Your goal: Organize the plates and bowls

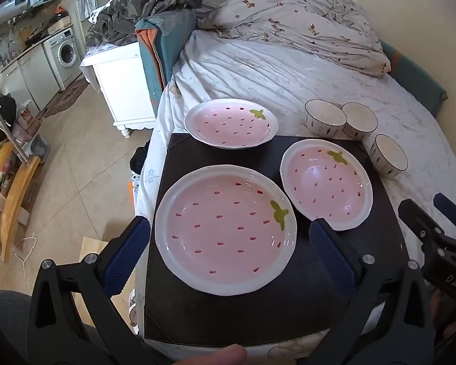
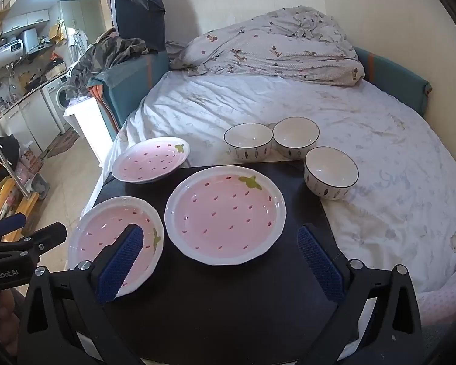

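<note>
A big bed (image 2: 288,106) fills the room. A black mat (image 2: 215,304) lies on its near end. Three pink strawberry plates (image 1: 225,228) sit on the mat, and three white bowls (image 2: 330,172) sit at 1 o'clock. The left gripper (image 1: 228,249) is wide open around the near plate. The right gripper (image 2: 219,258) is wide open, holding nothing.
</note>
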Demonstrator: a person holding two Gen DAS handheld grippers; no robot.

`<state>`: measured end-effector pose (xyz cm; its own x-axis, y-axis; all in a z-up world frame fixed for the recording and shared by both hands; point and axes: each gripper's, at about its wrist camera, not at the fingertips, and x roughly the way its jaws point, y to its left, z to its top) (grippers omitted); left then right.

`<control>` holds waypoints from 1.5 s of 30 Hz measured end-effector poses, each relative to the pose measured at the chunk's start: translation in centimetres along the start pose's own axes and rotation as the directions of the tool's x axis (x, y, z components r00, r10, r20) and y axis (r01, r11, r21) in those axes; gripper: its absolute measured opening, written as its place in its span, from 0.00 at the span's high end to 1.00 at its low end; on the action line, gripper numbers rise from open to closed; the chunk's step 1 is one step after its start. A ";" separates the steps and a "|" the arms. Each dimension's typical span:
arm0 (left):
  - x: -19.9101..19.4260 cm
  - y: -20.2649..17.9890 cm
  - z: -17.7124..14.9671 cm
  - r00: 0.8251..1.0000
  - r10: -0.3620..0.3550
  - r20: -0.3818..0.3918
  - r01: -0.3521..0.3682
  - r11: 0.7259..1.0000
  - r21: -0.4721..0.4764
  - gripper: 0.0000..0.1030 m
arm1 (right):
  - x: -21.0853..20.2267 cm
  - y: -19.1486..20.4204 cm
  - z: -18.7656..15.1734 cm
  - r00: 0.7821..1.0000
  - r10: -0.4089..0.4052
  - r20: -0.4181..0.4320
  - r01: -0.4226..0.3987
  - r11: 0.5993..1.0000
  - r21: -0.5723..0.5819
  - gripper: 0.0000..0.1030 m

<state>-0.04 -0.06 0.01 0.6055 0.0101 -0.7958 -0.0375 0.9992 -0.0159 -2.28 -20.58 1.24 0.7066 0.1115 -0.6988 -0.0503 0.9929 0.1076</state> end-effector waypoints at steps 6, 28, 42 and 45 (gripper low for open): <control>0.0 0.0 0.0 1.000 -0.006 0.002 0.006 1.000 -0.003 0.00 | 0.1 0.1 -0.1 1.000 -0.006 0.004 0.006 1.000 -0.005 0.00; -0.3 -0.1 0.4 1.000 -0.012 0.002 0.012 1.000 -0.010 0.00 | 0.1 0.0 -0.1 1.000 -0.010 0.007 0.010 1.000 -0.008 0.00; -0.1 -0.2 0.4 1.000 -0.013 0.000 0.013 1.000 -0.012 0.00 | 0.1 0.0 -0.1 1.000 -0.009 0.007 0.009 1.000 -0.007 0.00; -0.1 -0.1 0.4 1.000 -0.014 -0.001 0.014 1.000 -0.013 0.00 | 0.1 0.0 -0.2 1.000 -0.009 0.007 0.009 1.000 -0.006 0.00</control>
<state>0.18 -0.14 0.35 0.6048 -0.0042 -0.7964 -0.0388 0.9986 -0.0347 -2.32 -20.53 1.06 0.7119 0.1022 -0.6949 -0.0481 0.9941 0.0969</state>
